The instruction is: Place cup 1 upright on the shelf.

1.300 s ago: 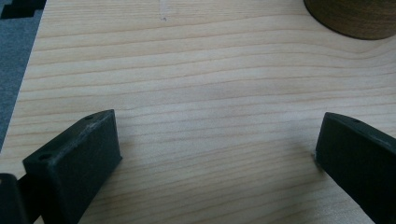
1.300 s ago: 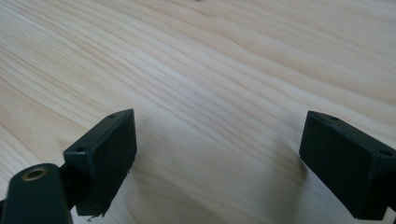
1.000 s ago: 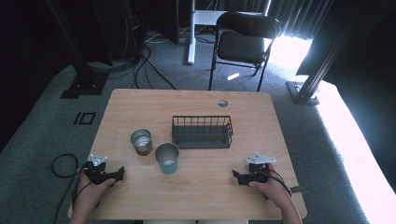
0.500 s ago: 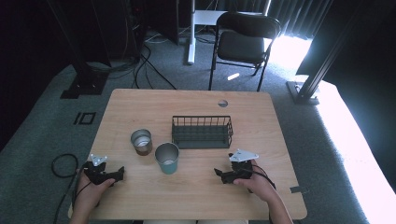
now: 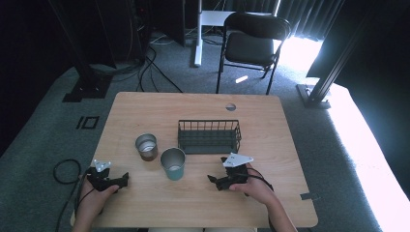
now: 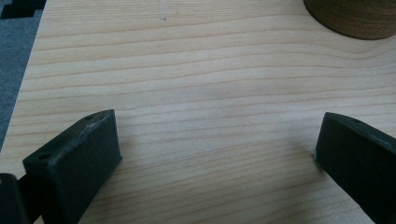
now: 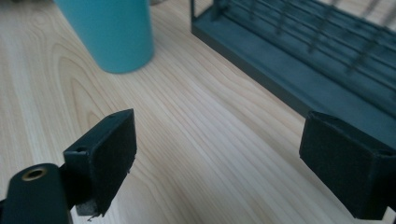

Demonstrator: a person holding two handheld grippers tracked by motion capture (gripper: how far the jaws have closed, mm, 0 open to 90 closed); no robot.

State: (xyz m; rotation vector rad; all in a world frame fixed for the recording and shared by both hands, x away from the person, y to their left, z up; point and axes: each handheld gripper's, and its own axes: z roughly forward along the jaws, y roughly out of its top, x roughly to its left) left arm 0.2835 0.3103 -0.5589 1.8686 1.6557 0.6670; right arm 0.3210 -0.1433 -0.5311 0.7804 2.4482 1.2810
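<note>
teal cup (image 7: 112, 32) top cropped, basket (image 7: 317, 60) blurred, brown cup (image 6: 355, 18) cropped

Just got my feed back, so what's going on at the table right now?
A person holds a hand-held gripper in each hand, both open and empty. The right hand-held gripper has slid in toward the teal cup and wire basket. The left hand-held gripper rests near the table's corner. The brown cup stands untouched.
</note>
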